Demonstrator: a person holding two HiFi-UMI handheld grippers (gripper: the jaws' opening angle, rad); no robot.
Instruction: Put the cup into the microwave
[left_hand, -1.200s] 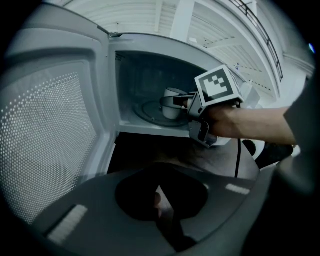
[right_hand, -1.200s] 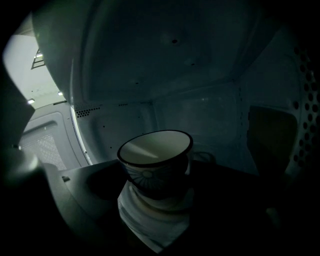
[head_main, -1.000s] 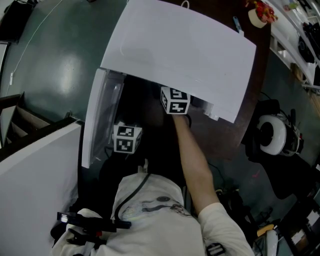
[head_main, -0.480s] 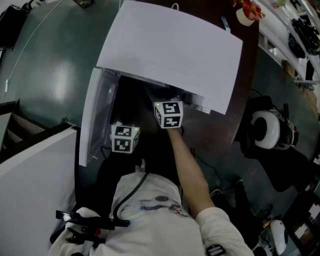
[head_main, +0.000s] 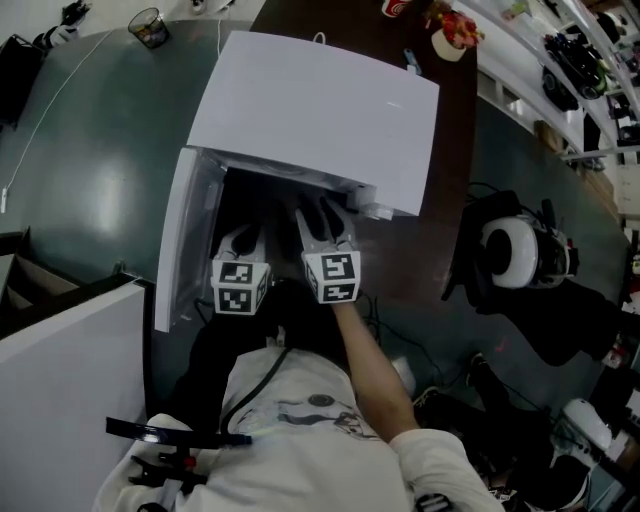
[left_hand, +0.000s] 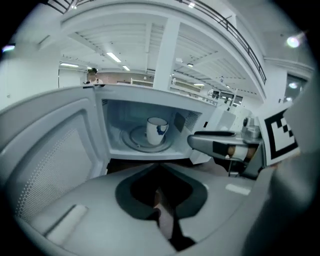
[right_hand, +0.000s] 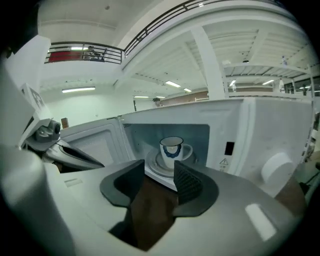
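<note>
Right gripper drawn back from microwave, empty fingers apart, just narrowing, left gripper fingers together, white blue-marked cup inside

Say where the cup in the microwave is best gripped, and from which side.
Probably the upright body of the cup, reached through the open front of the microwave; the handle juts to the right, leaving the near sides free.

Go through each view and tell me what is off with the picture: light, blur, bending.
Head view: the microwave top is glaringly white, its open mouth falls into deep shadow. Left gripper view: heavy fisheye bending, dark corners, yet the cup inside is lit and sharp. Right gripper view: the same bending curves the ceiling beams; the cup is crisp there too.
</note>
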